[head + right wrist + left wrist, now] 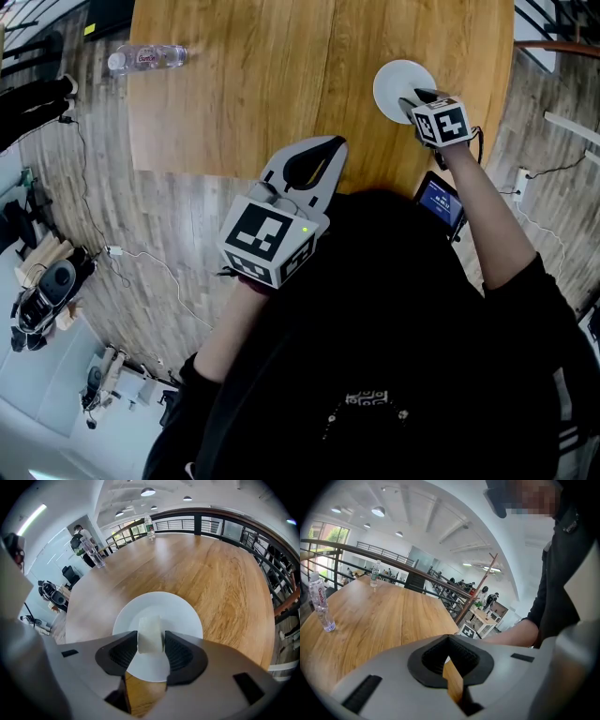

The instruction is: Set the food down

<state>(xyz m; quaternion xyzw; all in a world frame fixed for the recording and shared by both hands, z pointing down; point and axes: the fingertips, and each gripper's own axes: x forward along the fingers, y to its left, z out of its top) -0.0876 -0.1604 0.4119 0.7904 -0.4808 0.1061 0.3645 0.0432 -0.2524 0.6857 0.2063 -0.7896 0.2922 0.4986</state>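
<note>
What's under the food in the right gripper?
A white plate on the table lies below the food held by the right gripper. The jaws cover the plate's near edge.

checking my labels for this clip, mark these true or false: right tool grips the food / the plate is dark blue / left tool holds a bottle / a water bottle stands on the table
1. The right tool grips the food. True: a pale block sits clamped between its pads, over the plate.
2. The plate is dark blue. False: it is white.
3. The left tool holds a bottle. False: its jaws are together with nothing between them.
4. A water bottle stands on the table. True: it is upright, far from both tools.
</note>
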